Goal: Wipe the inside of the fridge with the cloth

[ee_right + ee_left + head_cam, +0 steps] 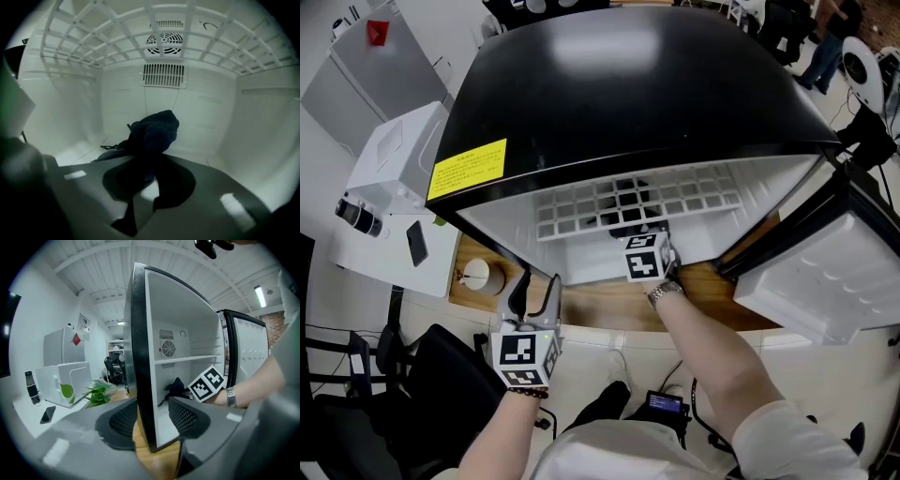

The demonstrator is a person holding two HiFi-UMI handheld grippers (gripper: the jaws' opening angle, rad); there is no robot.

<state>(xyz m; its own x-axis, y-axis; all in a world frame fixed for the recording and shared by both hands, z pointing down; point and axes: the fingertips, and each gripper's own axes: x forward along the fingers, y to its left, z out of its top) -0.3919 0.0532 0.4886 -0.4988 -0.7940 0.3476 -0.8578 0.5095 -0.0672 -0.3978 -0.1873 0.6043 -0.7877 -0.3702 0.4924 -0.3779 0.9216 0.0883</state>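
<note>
The right gripper (639,246) reaches into the open fridge (628,84) at the centre of the head view, its jaws pinched on the dark cloth (152,133), which is bunched up low in the white compartment. The left gripper (150,417) hangs at lower left outside the fridge, jaws apart and empty.

"Anything you can read from here?"
"Hardly. There's a yellow label (467,169) with dark print on the black top of the fridge (628,84), near its front edge, but the lines are too small to make out."
"And the cubes?"
"The left tool (533,292) and right tool (630,227) carry black-and-white square markers, no letters."
</note>
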